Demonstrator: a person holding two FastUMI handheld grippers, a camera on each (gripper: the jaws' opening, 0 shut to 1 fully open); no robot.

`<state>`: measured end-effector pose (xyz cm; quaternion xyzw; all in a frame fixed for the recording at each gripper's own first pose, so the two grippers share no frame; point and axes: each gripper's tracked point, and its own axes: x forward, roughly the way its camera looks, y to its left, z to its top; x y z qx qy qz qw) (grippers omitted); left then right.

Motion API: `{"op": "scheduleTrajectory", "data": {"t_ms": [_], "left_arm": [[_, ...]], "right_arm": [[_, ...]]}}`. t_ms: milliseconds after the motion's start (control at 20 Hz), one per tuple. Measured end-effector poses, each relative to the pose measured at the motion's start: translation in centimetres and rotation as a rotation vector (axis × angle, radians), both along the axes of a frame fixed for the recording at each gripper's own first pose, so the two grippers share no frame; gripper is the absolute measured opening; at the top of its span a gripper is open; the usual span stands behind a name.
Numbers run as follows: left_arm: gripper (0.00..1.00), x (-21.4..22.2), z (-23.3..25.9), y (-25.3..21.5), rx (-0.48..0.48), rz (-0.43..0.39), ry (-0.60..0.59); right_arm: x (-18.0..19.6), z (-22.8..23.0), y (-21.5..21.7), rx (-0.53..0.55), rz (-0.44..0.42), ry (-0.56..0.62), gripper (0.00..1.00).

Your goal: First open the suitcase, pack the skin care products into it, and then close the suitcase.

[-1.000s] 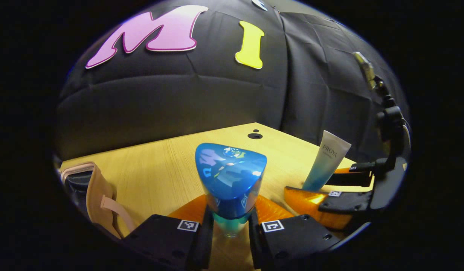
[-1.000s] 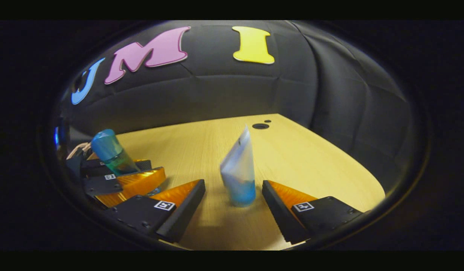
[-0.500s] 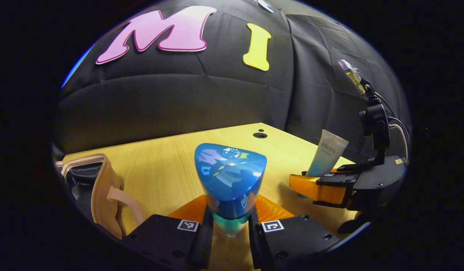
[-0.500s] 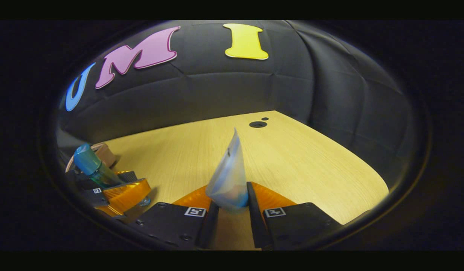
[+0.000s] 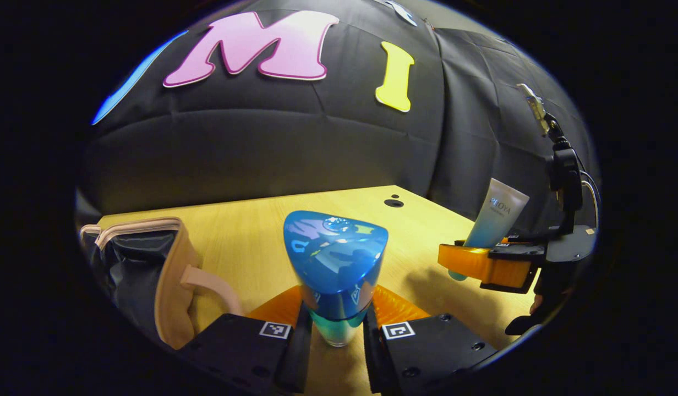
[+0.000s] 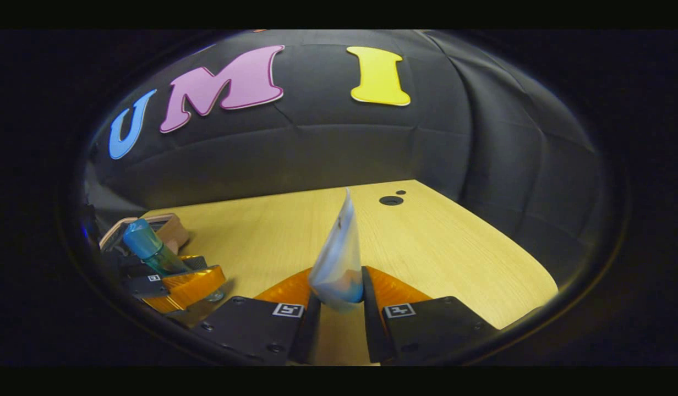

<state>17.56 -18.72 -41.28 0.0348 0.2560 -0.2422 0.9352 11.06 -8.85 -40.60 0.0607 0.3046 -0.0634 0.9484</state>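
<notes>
My left gripper [image 5: 335, 335] is shut on a blue-capped bottle [image 5: 334, 269] with a teal body, held upright above the wooden table [image 5: 251, 236]. The open beige suitcase [image 5: 152, 275] with a dark lining lies at the left of the left gripper view. My right gripper [image 6: 337, 308] is shut on a white-and-blue tube [image 6: 338, 258], its crimped end up. In the left gripper view the right gripper [image 5: 490, 267] holds that tube [image 5: 496, 214] at the far right. The right gripper view has the left gripper [image 6: 176, 280] with the bottle [image 6: 149, 250] at the lower left, next to the suitcase [image 6: 168, 228].
The wooden table [image 6: 438, 247] ends at the black cloth wall at the back and right. A round cable hole [image 6: 391, 201] sits near its far corner. A hand [image 5: 537, 305] shows under the right gripper in the left gripper view.
My right gripper closed on the tube and lifted it off the table. My left gripper, still holding the bottle, has swung toward the suitcase, which now shows larger.
</notes>
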Motion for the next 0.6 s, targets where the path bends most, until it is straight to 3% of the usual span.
{"op": "scheduleTrajectory", "data": {"t_ms": [300, 600], "left_arm": [[0.46, -0.4, 7.6, 6.0, -0.043, 0.096, -0.094], [0.45, -1.2, 9.0, 18.9, 0.06, 0.277, -0.06]], "right_arm": [[1.0, 5.0, 6.6, 0.05, 0.11, -0.074, 0.38], [1.4, 9.5, 16.7, 0.105, 0.261, -0.147, 0.38]]}}
